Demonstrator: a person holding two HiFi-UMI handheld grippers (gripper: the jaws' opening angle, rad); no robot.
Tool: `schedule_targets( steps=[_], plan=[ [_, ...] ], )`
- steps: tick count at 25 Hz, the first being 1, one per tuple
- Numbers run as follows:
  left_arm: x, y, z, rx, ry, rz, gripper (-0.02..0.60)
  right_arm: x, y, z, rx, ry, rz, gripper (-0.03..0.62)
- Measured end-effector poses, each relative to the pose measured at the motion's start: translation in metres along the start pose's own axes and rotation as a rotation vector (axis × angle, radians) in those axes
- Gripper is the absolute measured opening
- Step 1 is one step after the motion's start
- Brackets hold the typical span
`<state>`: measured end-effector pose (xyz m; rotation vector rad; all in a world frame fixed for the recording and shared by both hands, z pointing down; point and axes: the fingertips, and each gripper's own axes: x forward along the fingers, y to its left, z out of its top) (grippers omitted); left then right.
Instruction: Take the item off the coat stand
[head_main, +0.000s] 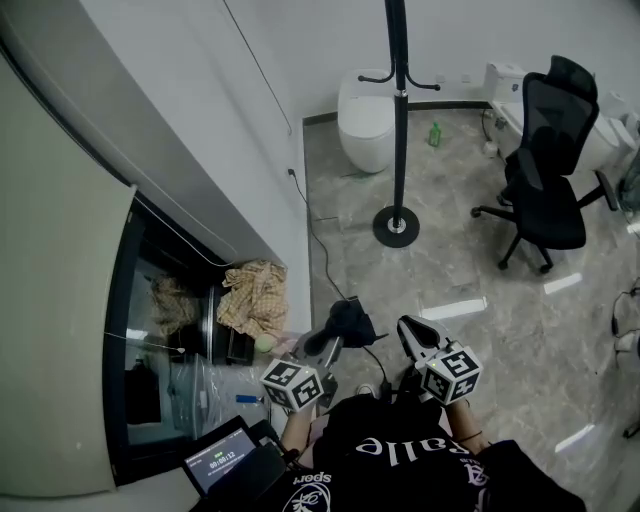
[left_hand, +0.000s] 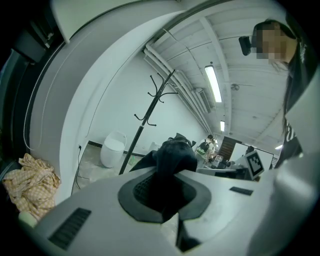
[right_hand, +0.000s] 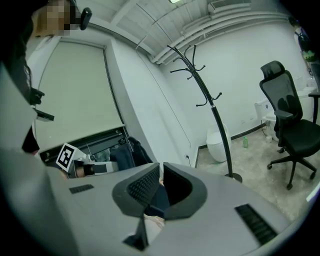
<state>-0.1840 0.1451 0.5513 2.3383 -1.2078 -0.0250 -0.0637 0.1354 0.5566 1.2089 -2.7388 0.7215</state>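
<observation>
The black coat stand (head_main: 399, 120) rises from its round base on the grey floor ahead of me, and its hooks are bare; the same coat stand (left_hand: 145, 125) shows in the left gripper view and again (right_hand: 212, 105) in the right gripper view. A dark cloth item (head_main: 352, 321) hangs bunched in my left gripper (head_main: 330, 346), well short of the stand. In the left gripper view the dark cloth (left_hand: 172, 157) bulges out between the jaws of the left gripper (left_hand: 167, 195). Beside it my right gripper (head_main: 410, 328) points forward, its jaws together and empty (right_hand: 159, 187).
A black office chair (head_main: 548, 180) stands at the right. A white rounded fixture (head_main: 364, 122) and a small green bottle (head_main: 434, 133) sit behind the stand. A yellow checked cloth (head_main: 254, 296) lies by the wall at left. A lit screen (head_main: 220, 461) is near my body.
</observation>
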Motion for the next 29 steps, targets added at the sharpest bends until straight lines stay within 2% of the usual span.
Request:
schedule_targets(
  steps=[7,21,29],
  plan=[
    [-0.018,-0.008,-0.002,0.014,-0.005,-0.058,0.012,-0.008,0.018,-0.013,-0.017,-0.009,-0.033,0.035],
    [-0.05,0.001,-0.022,0.016,-0.006,-0.058,0.012,-0.008,0.046,-0.039,-0.014,0.002,-0.019,0.035],
    [-0.057,0.005,-0.021,0.014,0.032,-0.05,0.012,0.001,0.055,-0.042,-0.017,0.007,-0.004,0.035]
  ],
)
